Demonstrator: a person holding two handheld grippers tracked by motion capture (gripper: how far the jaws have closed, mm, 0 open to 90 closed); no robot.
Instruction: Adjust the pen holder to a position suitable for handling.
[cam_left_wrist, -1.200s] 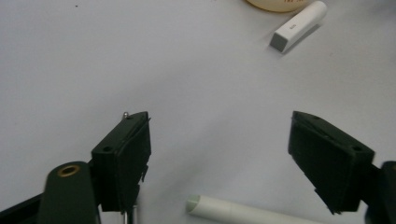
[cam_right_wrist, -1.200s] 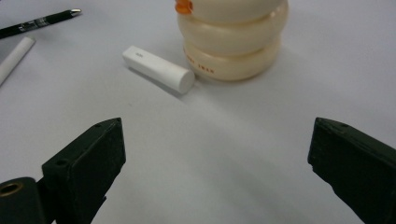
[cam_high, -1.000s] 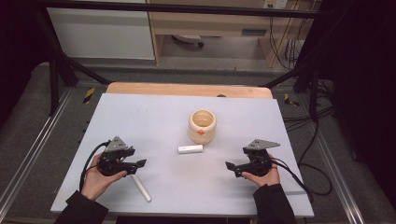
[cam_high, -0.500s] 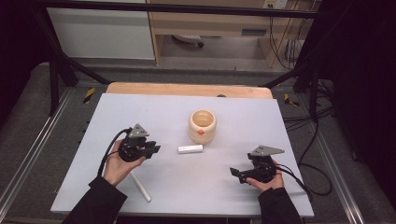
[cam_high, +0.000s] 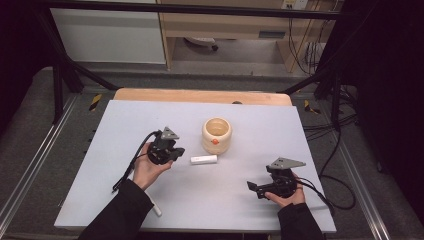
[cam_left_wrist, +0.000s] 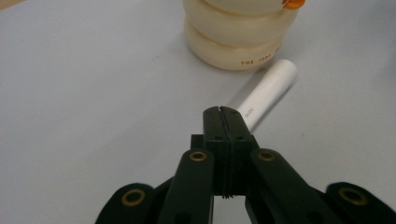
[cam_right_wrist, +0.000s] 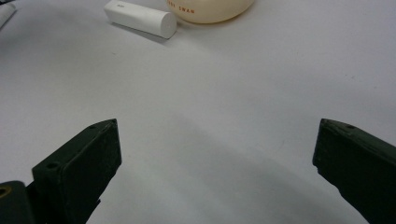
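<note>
The left gripper (cam_left_wrist: 223, 114) has just been closing and its jaws now meet flat against each other with nothing between them, their tips aimed along the table at the near end of the white cylinder (cam_left_wrist: 266, 93), which lies just past them toward 1 o'clock in the left gripper view. In the high view that gripper (cam_high: 176, 151) sits just at 9 o'clock of the white cylinder (cam_high: 203, 159), close but apart. Closed tips like these look suited to a nudge or a roll rather than a pick; to take the cylinder they would need to part again, straddle it across its short width near the middle, and come down level so it does not roll off toward the pot. The right gripper (cam_right_wrist: 215, 158) stands wide open and empty above bare table (cam_right_wrist: 224, 116), the cylinder (cam_right_wrist: 140, 18) well off at 11 o'clock; in the high view it (cam_high: 260, 187) rests at 4 o'clock of the cylinder, well apart. The cream ribbed pot (cam_high: 217, 135) stands upright at 1 o'clock of the cylinder, near it, with an orange tab on its rim; its mouth is open, and what little of the inside is visible looks empty, though the bottom is hard to make out.
</note>
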